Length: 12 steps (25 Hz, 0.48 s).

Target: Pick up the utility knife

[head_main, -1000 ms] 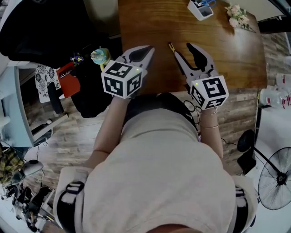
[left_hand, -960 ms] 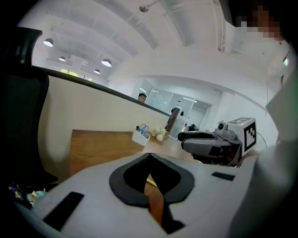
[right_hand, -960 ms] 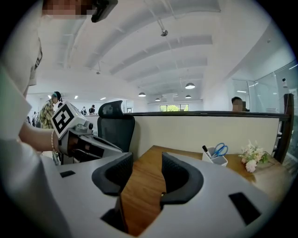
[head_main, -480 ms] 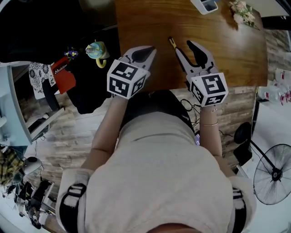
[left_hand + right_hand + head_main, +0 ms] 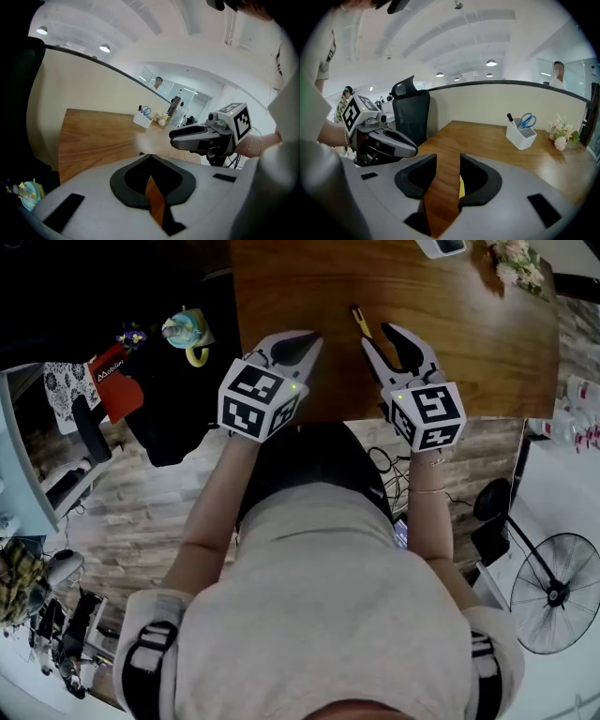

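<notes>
Descent logged: we have brought both tongs lower over the counter (image 5: 469, 343), the right tongs (image 5: 378, 336) part-open with jaws just narrowing on nothing yet, the utility knife (image 5: 360, 322) lying just past their tips, the left tongs (image 5: 314, 337) closed and empty, so the grasp seems imminent.

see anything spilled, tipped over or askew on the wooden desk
Nothing stands out. The yellow utility knife lies flat on the brown wooden desk; the white pen holder with blue scissors stands upright, nothing spilled.
</notes>
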Motion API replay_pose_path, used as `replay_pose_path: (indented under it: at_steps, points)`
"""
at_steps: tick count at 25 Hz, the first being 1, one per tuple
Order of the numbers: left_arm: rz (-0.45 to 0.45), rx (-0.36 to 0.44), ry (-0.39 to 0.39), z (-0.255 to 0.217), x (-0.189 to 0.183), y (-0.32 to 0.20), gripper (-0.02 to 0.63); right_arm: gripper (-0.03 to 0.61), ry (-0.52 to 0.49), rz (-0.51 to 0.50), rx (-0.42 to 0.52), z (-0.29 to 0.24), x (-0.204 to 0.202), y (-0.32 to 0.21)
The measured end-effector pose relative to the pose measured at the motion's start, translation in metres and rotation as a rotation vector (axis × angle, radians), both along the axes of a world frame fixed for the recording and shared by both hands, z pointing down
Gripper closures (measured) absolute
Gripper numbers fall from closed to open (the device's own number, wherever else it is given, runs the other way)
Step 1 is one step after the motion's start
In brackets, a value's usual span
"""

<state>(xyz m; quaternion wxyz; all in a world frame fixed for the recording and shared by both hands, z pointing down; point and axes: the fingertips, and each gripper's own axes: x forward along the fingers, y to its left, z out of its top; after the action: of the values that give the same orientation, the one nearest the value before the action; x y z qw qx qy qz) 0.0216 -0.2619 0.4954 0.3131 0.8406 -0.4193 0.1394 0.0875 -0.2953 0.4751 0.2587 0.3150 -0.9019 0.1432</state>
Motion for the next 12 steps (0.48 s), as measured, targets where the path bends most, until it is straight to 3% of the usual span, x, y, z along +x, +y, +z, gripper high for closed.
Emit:
replay_pose_path:
  at_steps: [12]
  points:
    - [0.043, -0.043, -0.038, 0.036, -0.007, -0.019, 0.600, 0.430, 0.091, -0.011, -0.089, 0.063, -0.009, -0.019]
